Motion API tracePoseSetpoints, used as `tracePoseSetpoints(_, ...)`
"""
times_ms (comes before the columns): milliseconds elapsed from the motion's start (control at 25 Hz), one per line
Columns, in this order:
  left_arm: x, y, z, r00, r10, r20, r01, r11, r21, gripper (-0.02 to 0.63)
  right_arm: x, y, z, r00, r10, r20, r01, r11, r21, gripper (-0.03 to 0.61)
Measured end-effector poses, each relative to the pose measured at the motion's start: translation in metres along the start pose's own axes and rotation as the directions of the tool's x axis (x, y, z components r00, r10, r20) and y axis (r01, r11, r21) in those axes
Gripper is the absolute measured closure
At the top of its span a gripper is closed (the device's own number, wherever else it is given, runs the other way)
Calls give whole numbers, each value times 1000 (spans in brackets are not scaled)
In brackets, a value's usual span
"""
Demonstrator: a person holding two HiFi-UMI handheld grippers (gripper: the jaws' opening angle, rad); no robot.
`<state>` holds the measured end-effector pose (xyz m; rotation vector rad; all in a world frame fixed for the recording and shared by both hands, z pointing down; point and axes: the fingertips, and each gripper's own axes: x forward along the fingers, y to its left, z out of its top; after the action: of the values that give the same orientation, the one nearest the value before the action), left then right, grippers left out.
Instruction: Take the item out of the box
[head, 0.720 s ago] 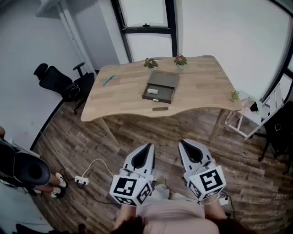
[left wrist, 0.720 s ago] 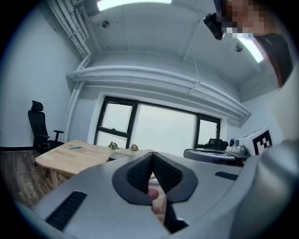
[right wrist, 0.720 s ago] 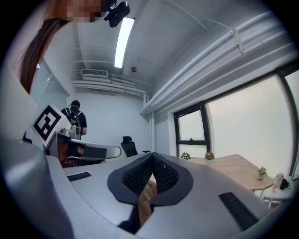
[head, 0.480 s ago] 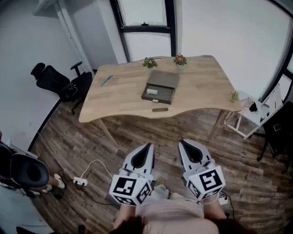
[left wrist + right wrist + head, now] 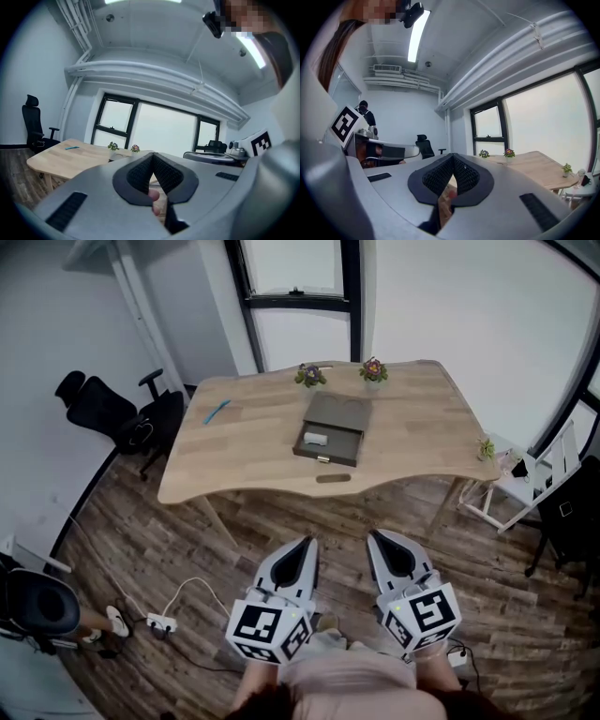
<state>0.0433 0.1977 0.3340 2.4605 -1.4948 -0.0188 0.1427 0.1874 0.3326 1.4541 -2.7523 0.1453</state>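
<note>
Box (head view): open box [image 5: 328, 430] mid-table [image 5: 216, 479], pale item [image 5: 317, 437] inside; left gripper [image 5: 303, 545] and right gripper [image 5: 377, 538] well short of it.
Around (head view): pen [image 5: 217, 411], two plants [image 5: 311, 376] behind the box, chair [image 5: 103, 409] aside; nothing blocks the way.
Left gripper view: jaws pressed together, empty.
Right gripper view: jaws together, empty.
Risk: arriving with jaws closed would likely shove the item or box, not grasp it.

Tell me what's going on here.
A person stands back from the wooden table, holding the left gripper and the right gripper close to the body, both shut and empty. On the table sits an open box with a small pale item inside it. Neither gripper is near the box, so taking the item out has not yet begun.
</note>
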Motion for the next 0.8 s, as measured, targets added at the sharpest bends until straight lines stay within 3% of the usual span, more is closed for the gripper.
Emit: tracePoseSetpoints(800,32,62,10,997,-79,-11,79,997,-8,618,69,6,5,997,-82,-12,81,996,-45,580)
